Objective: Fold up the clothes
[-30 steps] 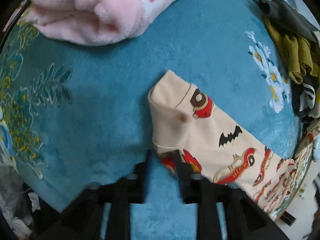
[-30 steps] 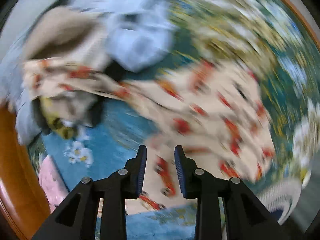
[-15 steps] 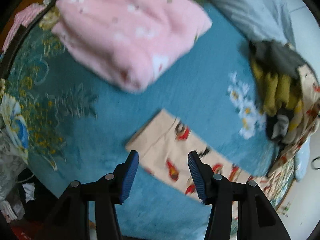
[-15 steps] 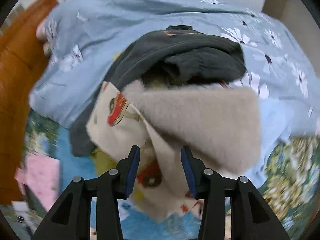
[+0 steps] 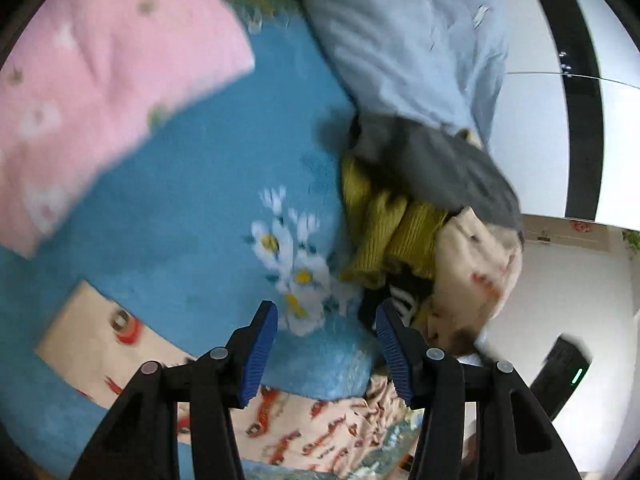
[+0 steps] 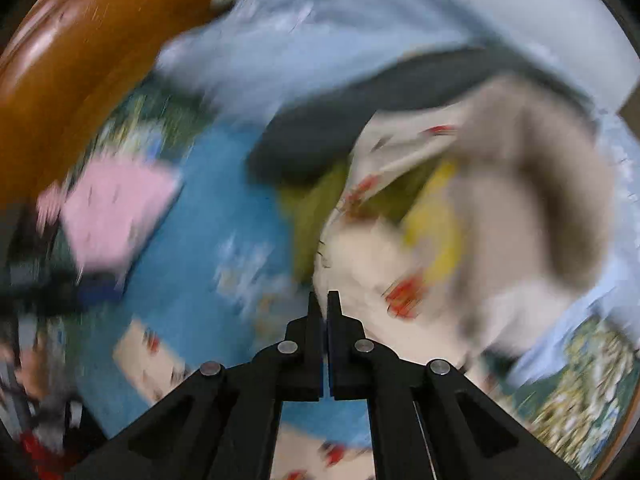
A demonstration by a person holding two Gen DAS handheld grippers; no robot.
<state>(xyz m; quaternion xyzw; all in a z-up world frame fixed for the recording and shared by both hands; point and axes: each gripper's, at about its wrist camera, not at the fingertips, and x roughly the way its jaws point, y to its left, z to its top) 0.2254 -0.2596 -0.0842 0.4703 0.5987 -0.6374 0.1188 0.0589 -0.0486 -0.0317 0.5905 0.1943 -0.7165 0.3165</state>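
— Left gripper (image 5: pixel 326 342)?
— Spread wide, nothing between the blue pads (image 5: pixel 260 354); hovering over the blue floral blanket (image 5: pixel 192 184).
— Right gripper (image 6: pixel 324 305)?
— Pressed nearly together at the edge of the cream car-print garment (image 6: pixel 372 280); too blurred to tell whether cloth is pinched.
— Task's things?
— Folded cream car-print piece (image 5: pixel 108 344) lying flat on the blanket, lower left of the left view. More car-print cloth (image 5: pixel 320 428) below the left gripper. Heaped pile at right: mustard knit (image 5: pixel 384 220), grey garment (image 5: pixel 440 164), cream print on top.
— Elsewhere?
— Folded pink fleece (image 5: pixel 100 80) at upper left, well apart from the pile; pale blue bedding (image 5: pixel 408 32) behind.
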